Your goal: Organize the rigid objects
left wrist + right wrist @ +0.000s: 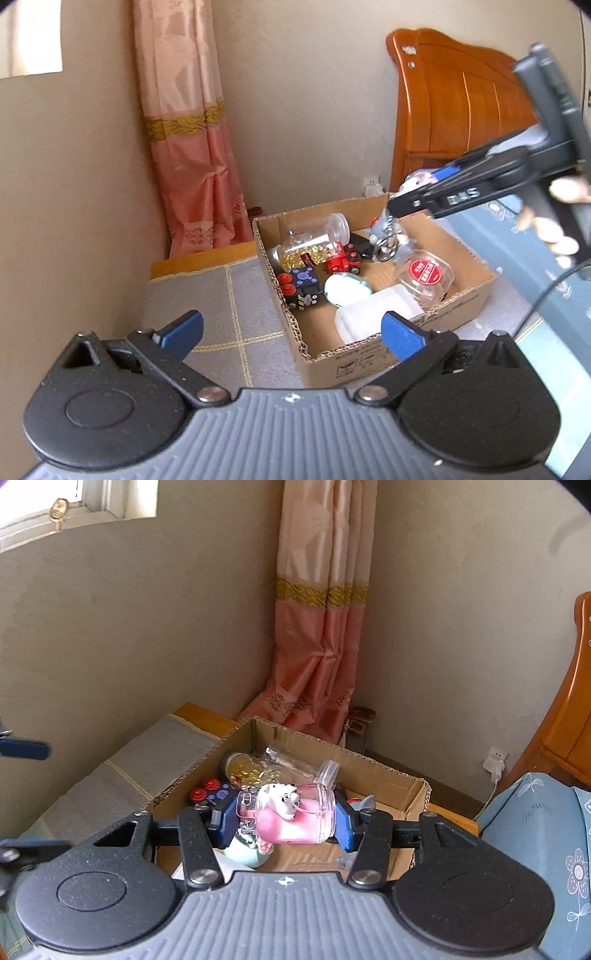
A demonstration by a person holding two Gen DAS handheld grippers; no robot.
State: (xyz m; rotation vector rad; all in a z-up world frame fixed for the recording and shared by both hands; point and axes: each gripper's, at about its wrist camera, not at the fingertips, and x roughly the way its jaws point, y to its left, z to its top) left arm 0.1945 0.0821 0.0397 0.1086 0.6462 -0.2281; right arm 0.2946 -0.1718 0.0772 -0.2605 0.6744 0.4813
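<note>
Pink sand fills the little jar (291, 818) that the right gripper (286, 821) squeezes sideways above the cardboard box (388, 775), likely to drop it among the toys, while the left gripper (291, 334), wide open and empty, waits near the box's front edge.

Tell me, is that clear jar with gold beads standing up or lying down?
Lying down: the clear plastic jar of gold beads rests on its side inside the cardboard box.
</note>
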